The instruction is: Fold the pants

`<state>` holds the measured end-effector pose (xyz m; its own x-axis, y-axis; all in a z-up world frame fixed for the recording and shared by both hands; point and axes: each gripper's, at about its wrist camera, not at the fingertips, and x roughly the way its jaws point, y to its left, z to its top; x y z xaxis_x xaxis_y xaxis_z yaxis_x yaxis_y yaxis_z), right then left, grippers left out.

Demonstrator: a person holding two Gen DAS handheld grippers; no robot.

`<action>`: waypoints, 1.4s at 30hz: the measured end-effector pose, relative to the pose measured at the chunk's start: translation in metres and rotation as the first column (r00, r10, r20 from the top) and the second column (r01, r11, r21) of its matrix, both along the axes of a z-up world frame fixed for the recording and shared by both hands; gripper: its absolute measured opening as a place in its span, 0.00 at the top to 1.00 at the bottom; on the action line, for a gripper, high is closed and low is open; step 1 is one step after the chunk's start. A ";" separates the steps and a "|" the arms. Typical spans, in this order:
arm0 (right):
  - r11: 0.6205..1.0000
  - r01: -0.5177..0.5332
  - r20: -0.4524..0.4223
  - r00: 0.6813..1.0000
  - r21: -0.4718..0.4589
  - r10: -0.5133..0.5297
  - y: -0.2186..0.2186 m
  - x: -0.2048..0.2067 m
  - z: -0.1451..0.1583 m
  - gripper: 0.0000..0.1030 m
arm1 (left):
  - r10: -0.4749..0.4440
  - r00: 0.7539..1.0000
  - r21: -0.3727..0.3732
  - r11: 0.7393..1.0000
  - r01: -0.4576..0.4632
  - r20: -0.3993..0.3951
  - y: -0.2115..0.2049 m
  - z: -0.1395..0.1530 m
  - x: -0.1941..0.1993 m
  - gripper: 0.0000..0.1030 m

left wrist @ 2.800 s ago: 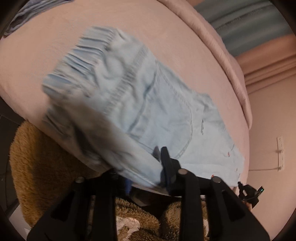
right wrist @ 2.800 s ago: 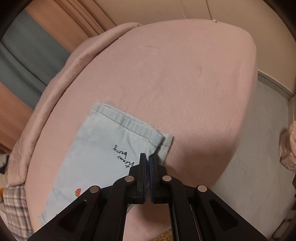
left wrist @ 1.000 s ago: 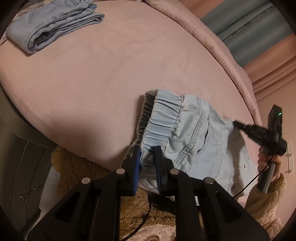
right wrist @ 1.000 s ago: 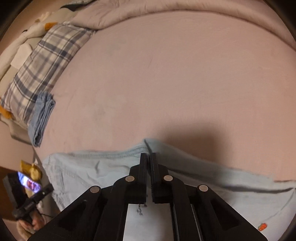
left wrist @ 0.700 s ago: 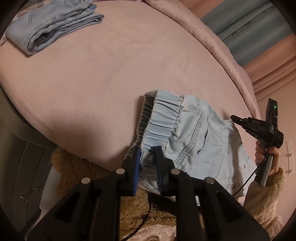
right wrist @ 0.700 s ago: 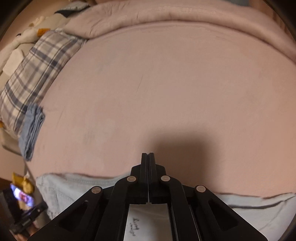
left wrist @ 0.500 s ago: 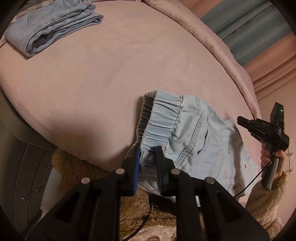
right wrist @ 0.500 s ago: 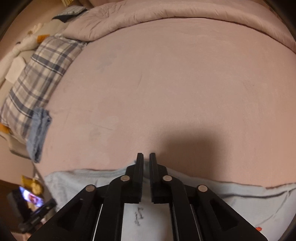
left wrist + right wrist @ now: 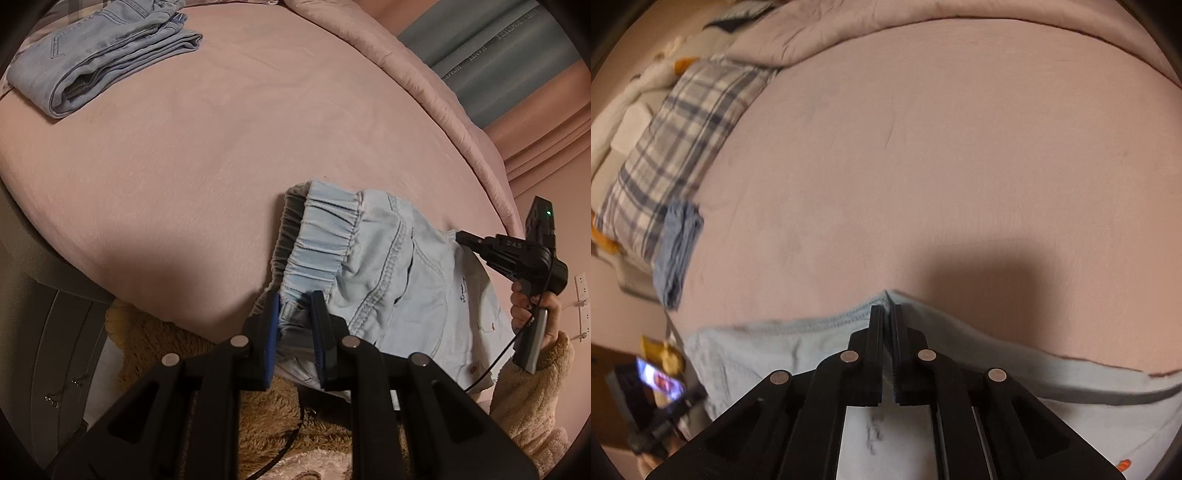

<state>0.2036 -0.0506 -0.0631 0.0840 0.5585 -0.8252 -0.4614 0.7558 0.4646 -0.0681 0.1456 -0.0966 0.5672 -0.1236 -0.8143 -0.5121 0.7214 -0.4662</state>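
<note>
Where the near edge of the bed (image 9: 155,173) drops away, the left tongs (image 9: 293,325) pinch the gathered elastic waistband of the light blue pants (image 9: 399,280), a wad of cloth filling the narrow gap between the blue pads. From that grip the pants run along the bed's near edge toward the right tongs (image 9: 888,321), so their long axis lies across the line in which both tongs point. The right tongs have just been closing and are pressed together on the stitched hem (image 9: 849,314), which peaks up at the tips; the left wrist view shows these tongs (image 9: 461,238) touching the cloth at the far end of the garment. Each hand is thus nearest its own end. Beyond the pants lies open pink sheet, probably the ground for the next fold. Farther off, well apart, rest folded jeans (image 9: 99,48) and a plaid pillow (image 9: 676,155)
</note>
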 end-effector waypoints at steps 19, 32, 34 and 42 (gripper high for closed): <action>0.923 0.385 0.117 0.917 -0.019 -0.381 -0.176 0.015 0.015 0.51 | -0.206 0.969 0.156 0.970 0.184 0.137 -0.065 0.086 0.087 0.45; 0.603 0.780 0.093 0.622 -0.168 -0.778 -0.427 0.032 -0.031 0.46 | -0.403 0.915 0.018 0.915 0.404 -0.037 -0.155 -0.009 0.227 0.74; 0.601 0.781 0.096 0.620 -0.168 -0.779 -0.435 0.041 -0.036 0.46 | -0.404 0.914 0.051 0.913 0.405 -0.041 -0.157 -0.011 0.228 0.74; 0.622 0.769 0.100 0.637 -0.149 -0.764 -0.421 0.060 -0.053 0.81 | -0.388 0.921 0.045 0.920 0.389 -0.042 -0.153 -0.012 0.226 0.75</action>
<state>0.2634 -0.4720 -0.1160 0.4404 0.1411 -0.8867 0.3110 0.9025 0.2981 0.1583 -0.0070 -0.1088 0.4569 -0.2868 -0.8420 -0.2005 0.8890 -0.4117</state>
